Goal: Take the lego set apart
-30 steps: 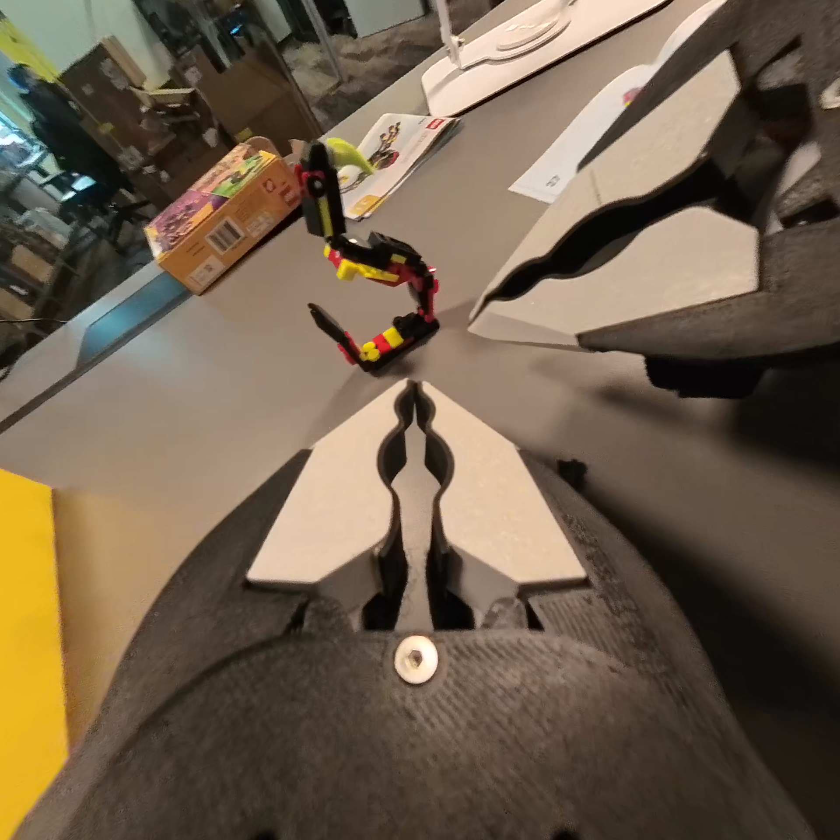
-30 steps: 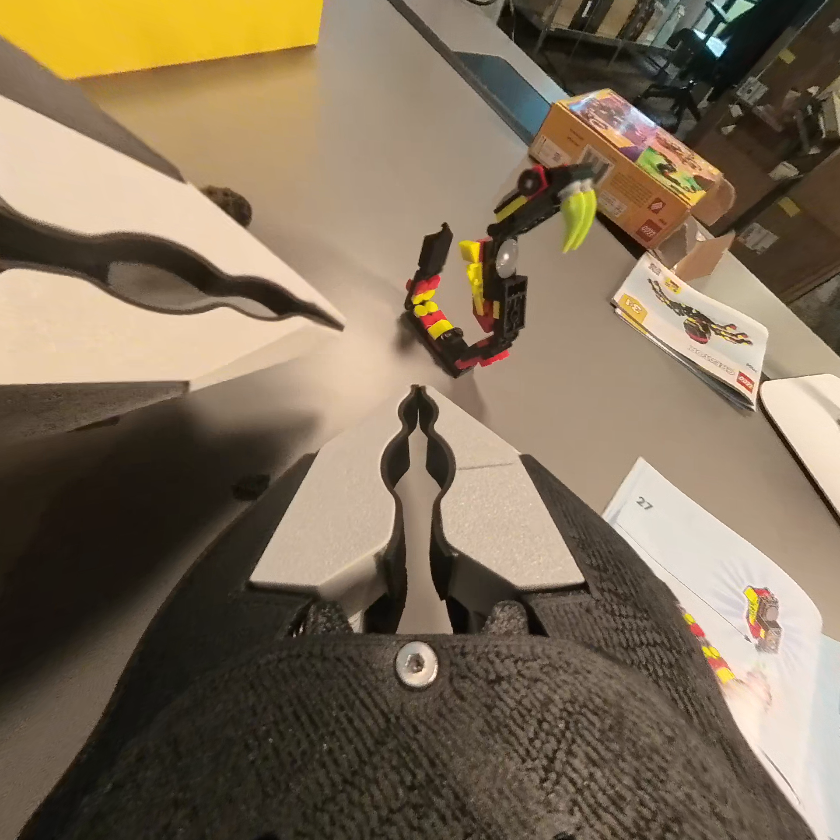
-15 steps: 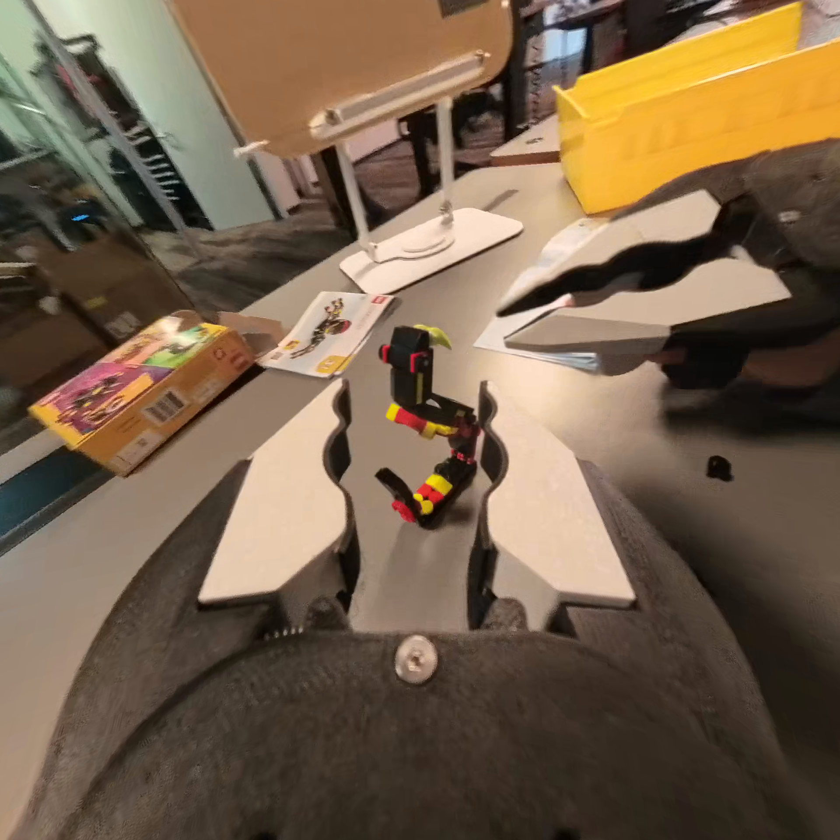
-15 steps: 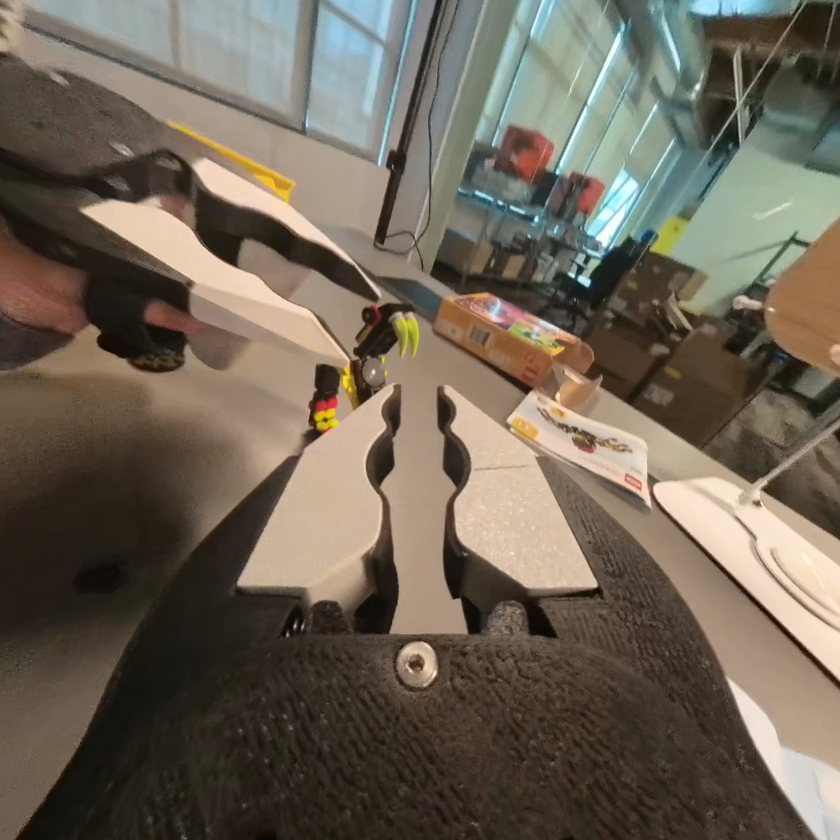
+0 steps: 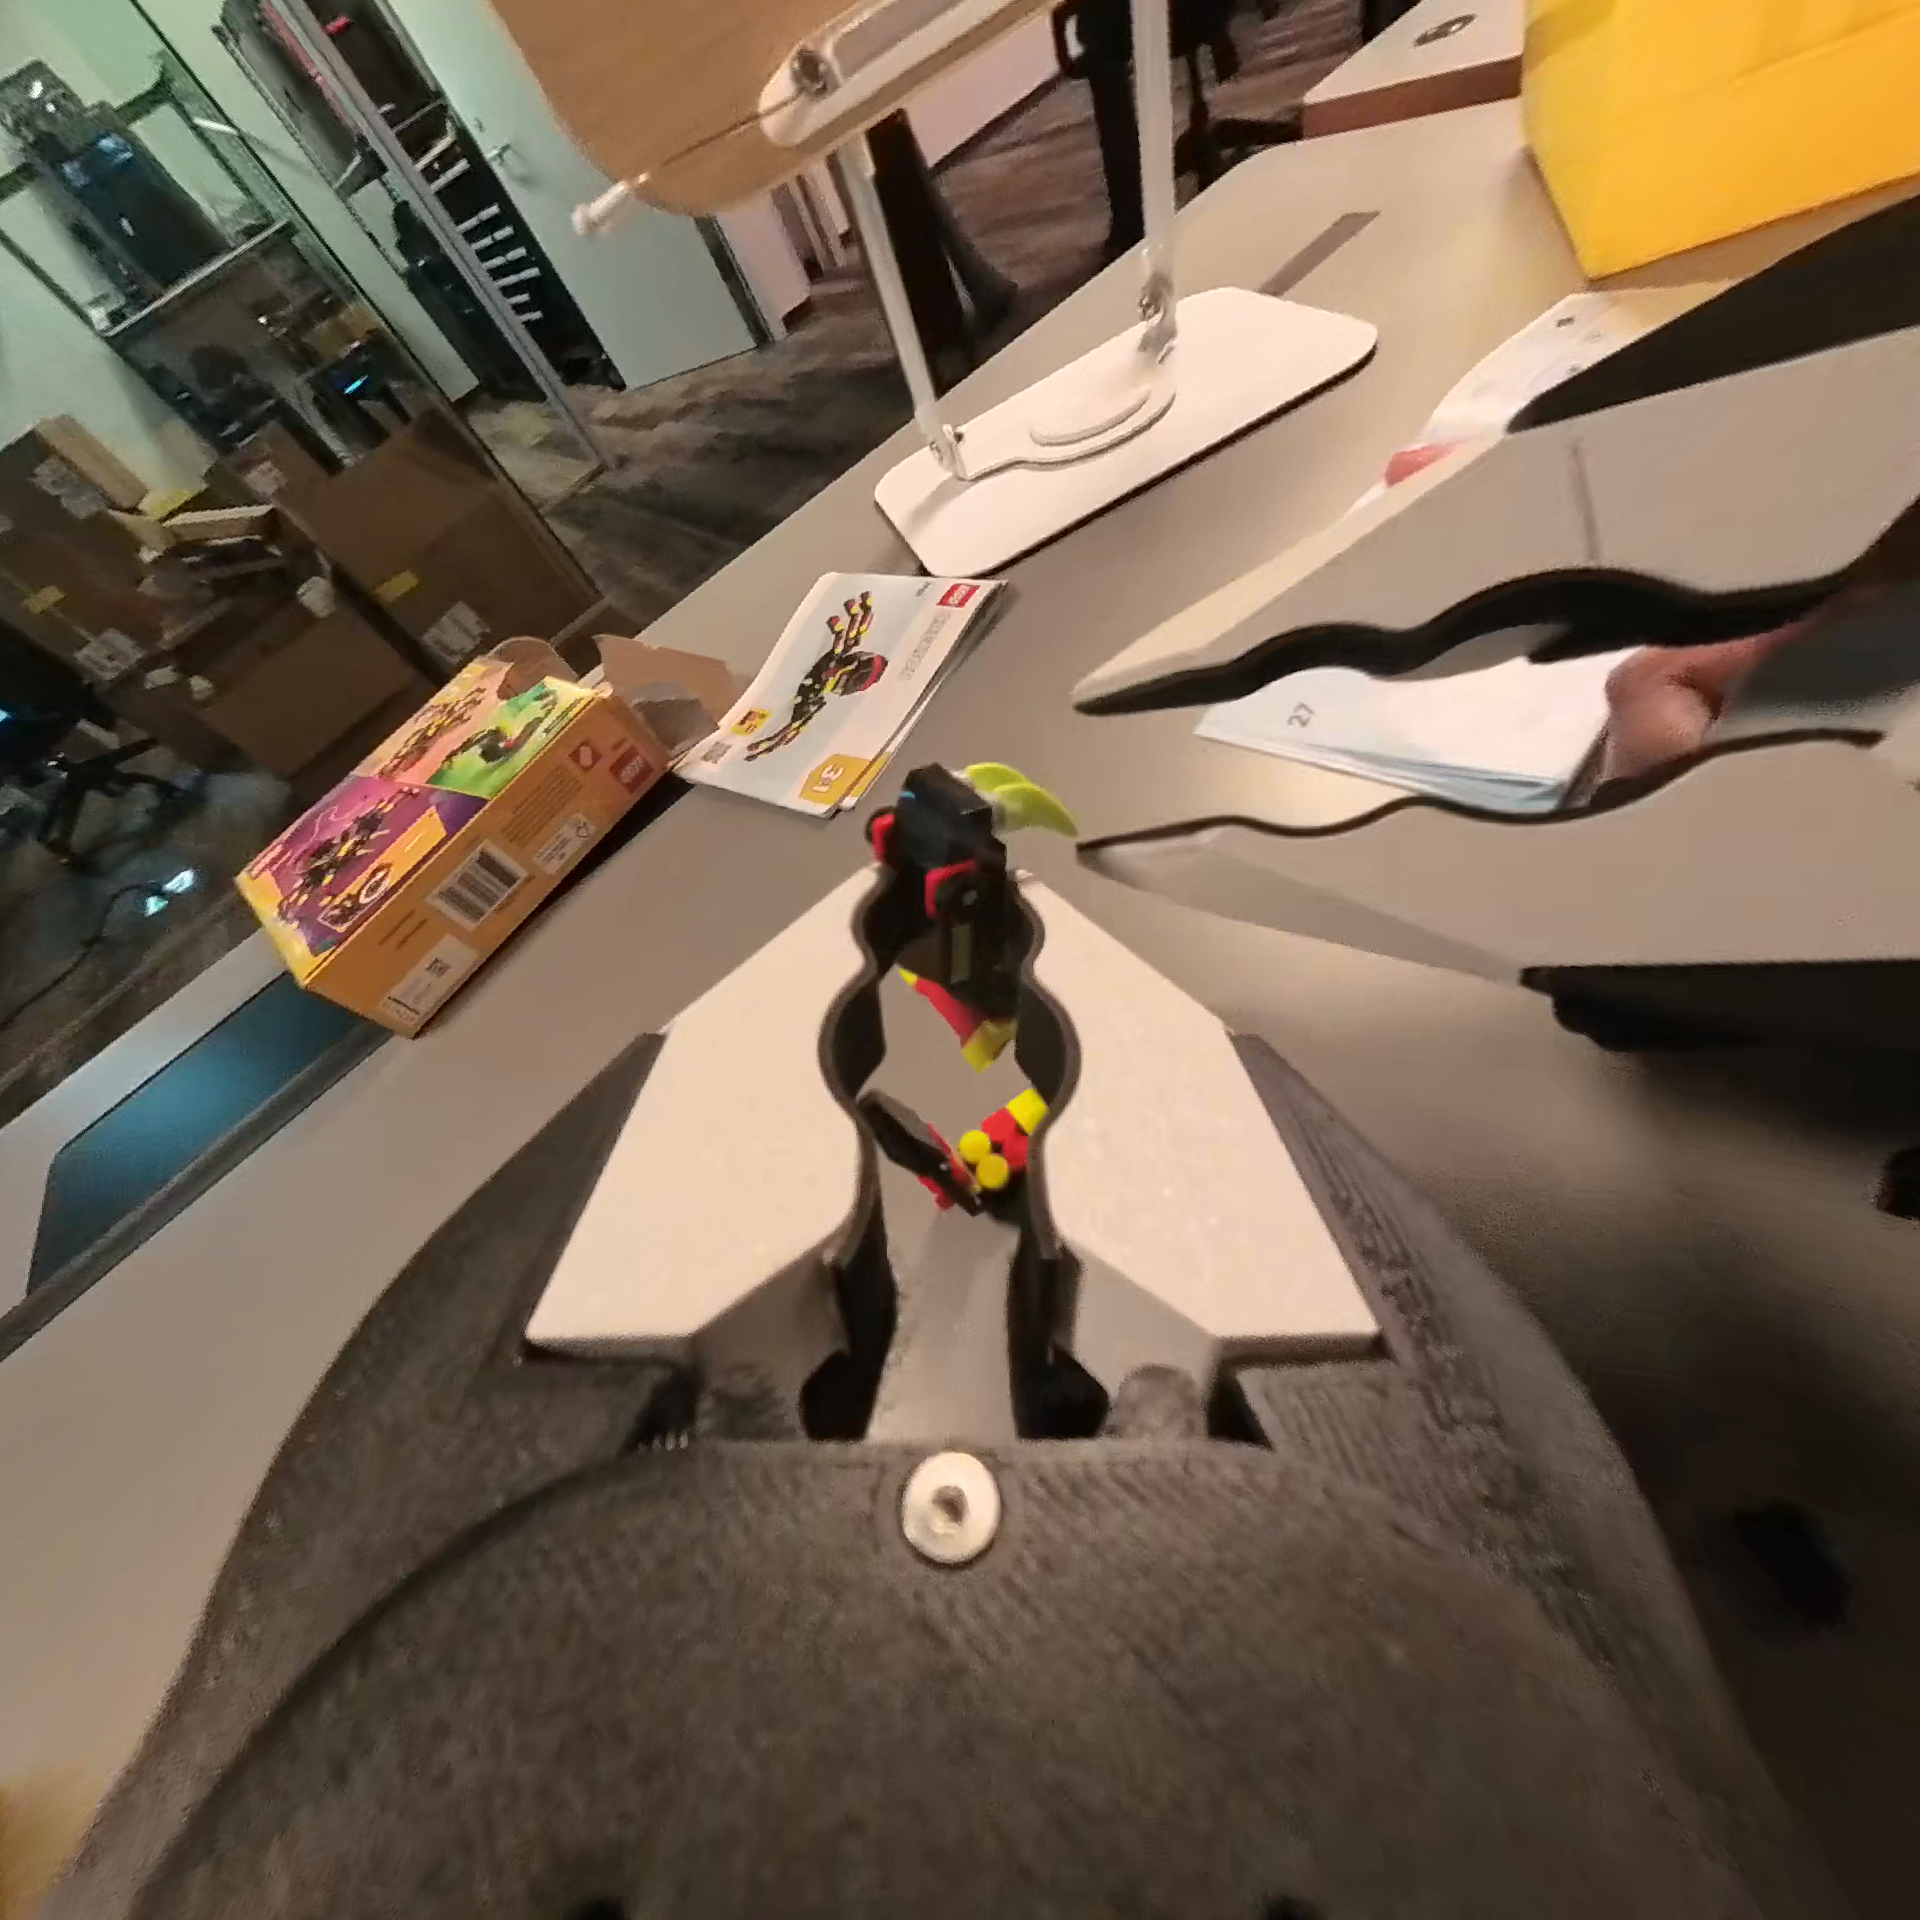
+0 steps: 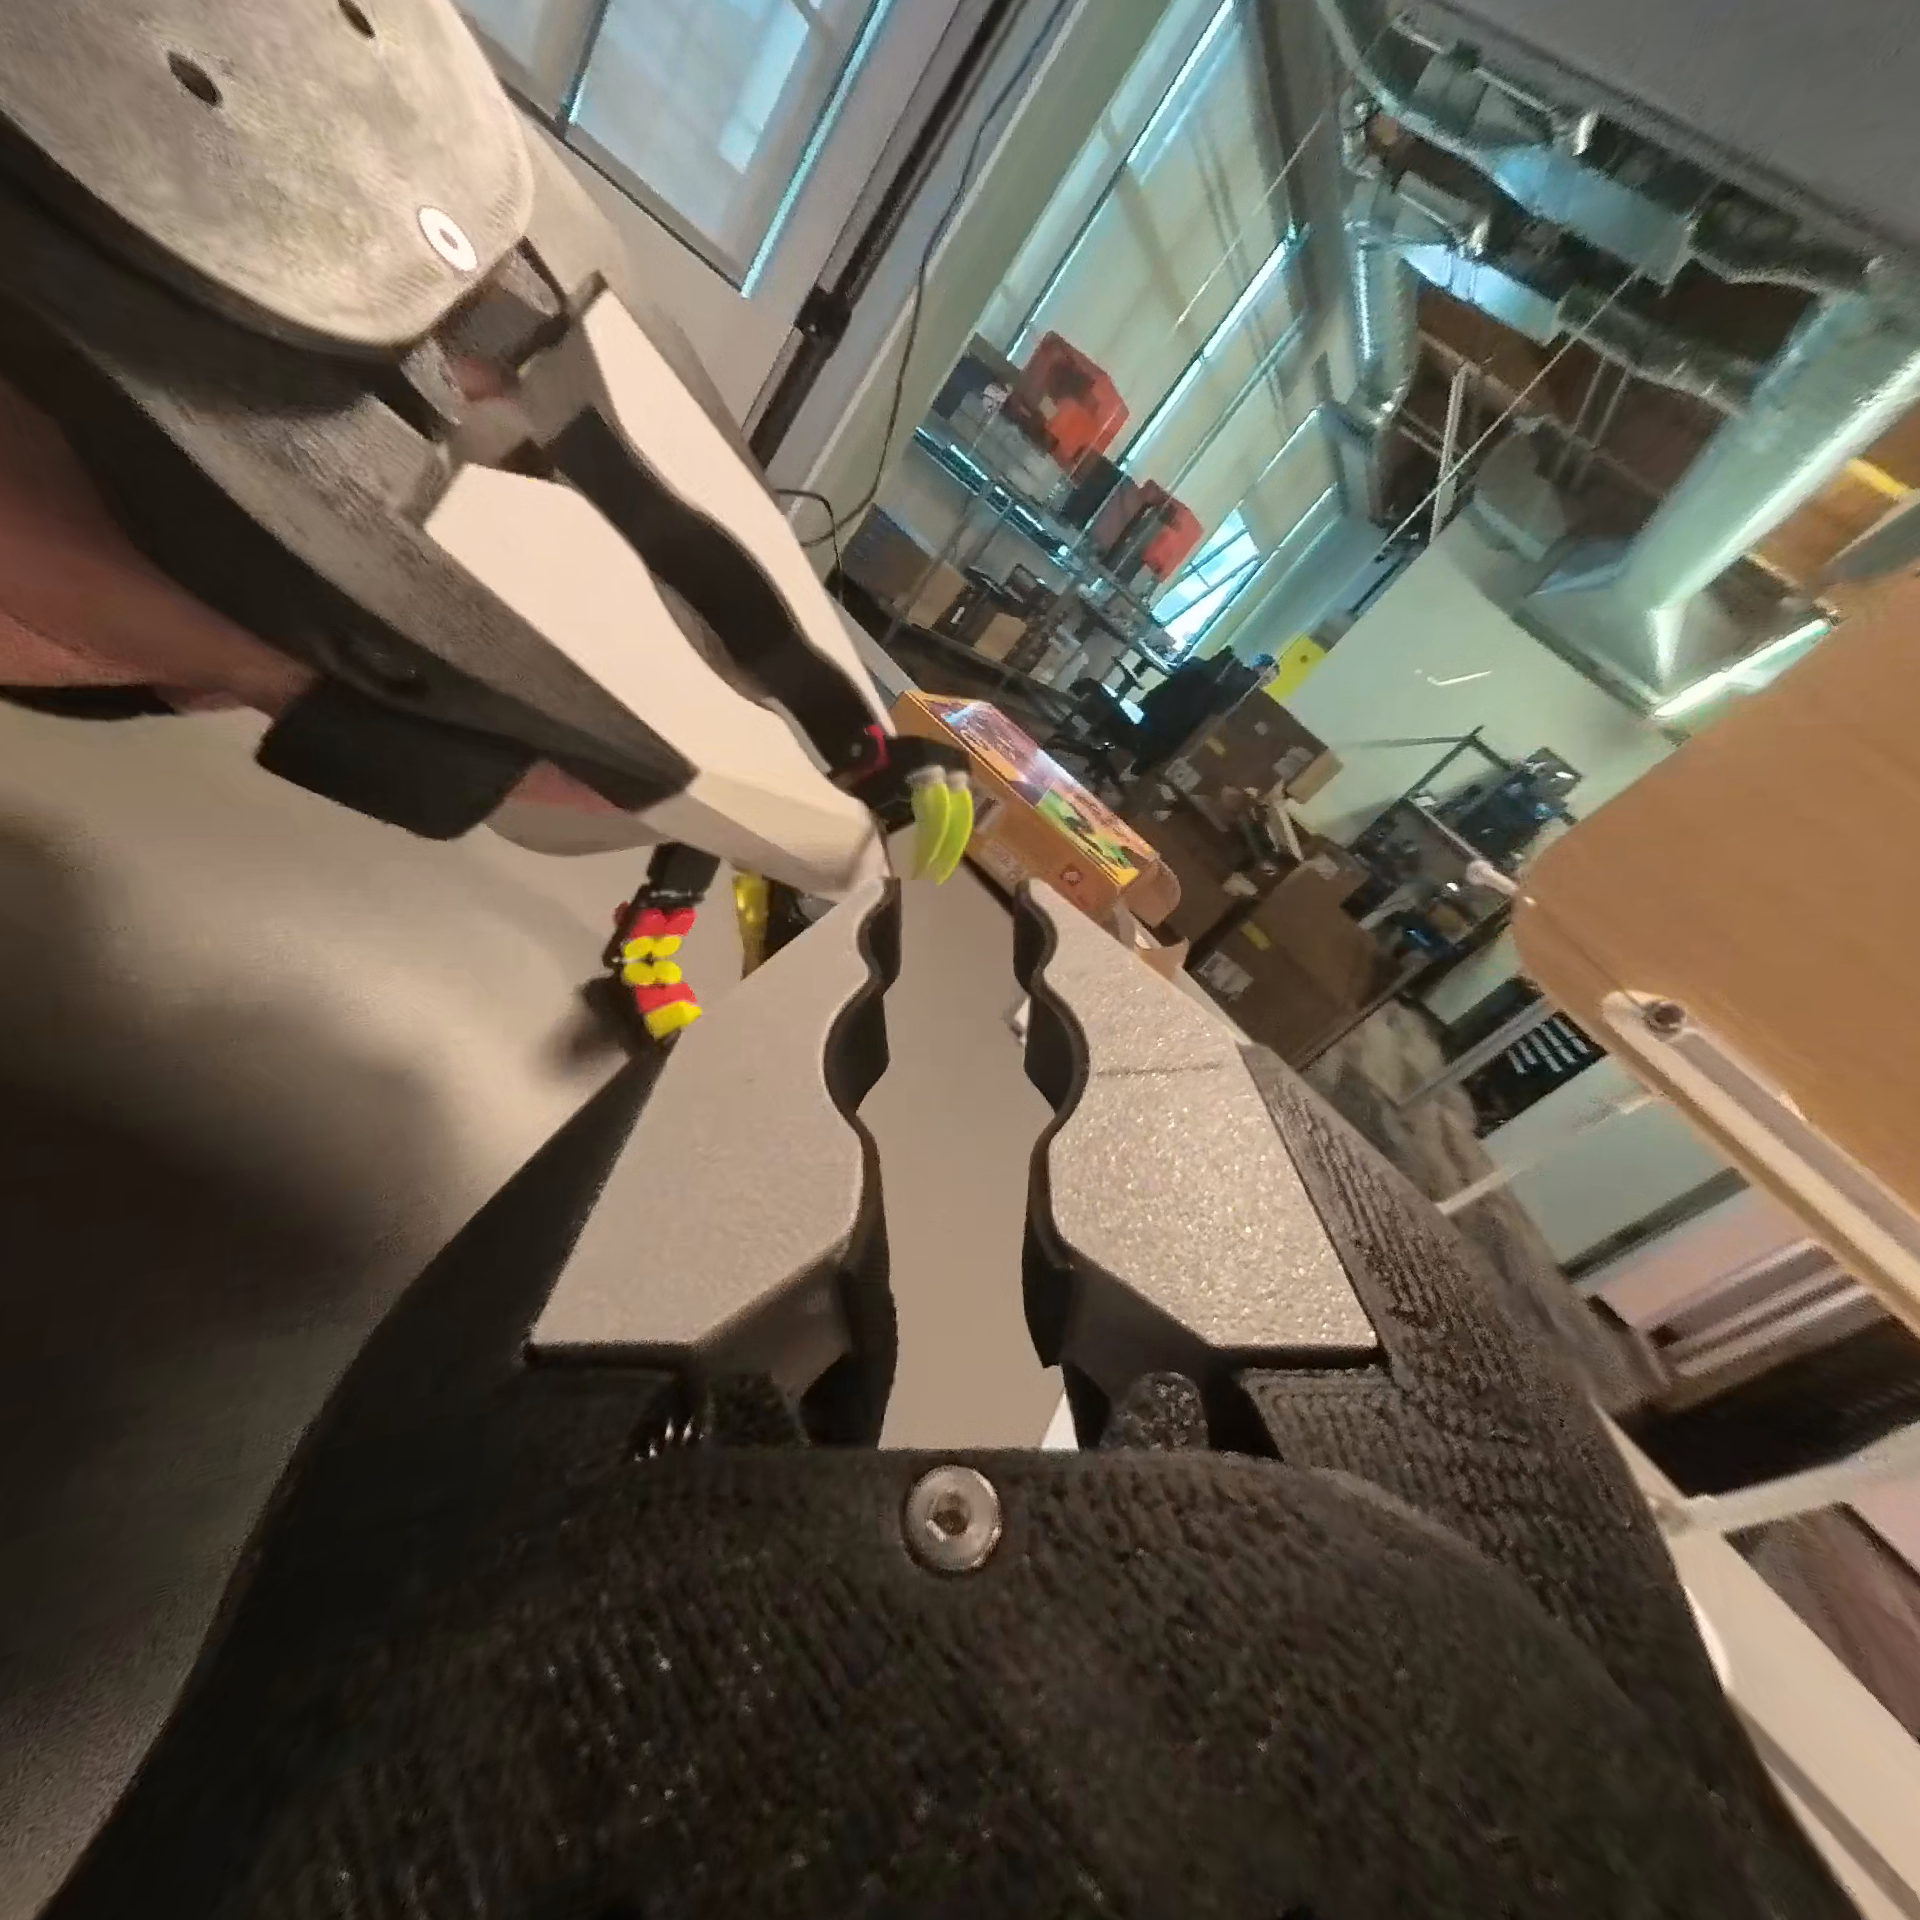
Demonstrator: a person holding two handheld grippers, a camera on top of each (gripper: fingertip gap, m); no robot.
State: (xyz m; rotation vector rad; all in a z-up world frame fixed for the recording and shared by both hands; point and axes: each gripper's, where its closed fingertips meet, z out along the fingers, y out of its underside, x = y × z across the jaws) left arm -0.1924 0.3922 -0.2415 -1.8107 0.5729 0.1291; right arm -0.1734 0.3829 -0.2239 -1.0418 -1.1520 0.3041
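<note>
Left wrist view: the lego set (image 5: 961, 966), a small curled model of black, red and yellow bricks with lime claws at its top, stands on the grey table (image 5: 540, 1049). The left tongs (image 5: 951, 904) have closed around its upper black segment, their tips pinching it just below the claws, while its lower tail shows through the gap farther back between the fingers. The right tongs (image 5: 1081, 774) come in from the right, parted, their tips just beside the lime claws without visibly touching them. An orange box (image 5: 447, 842), a booklet (image 5: 852, 696), a loose sheet (image 5: 1403, 727), a white lamp base (image 5: 1122, 426) and a yellow bin (image 5: 1704, 114) lie farther back on the table.

Right wrist view: the right tongs (image 6: 951, 899) are spread with nothing between them; the claws hang just ahead of the tips. The left tongs reach in from the upper left, gripping the head; motion blur makes the exact contact there uncertain. The red and yellow tail sits low, left of the right fingers.

The model looks light and rigid, but it is jointed at clip hinges, so it would likely swing or pop apart under a pull. A sensible hold seems to be the claw block, close to its joint, pulling against the left grip.
</note>
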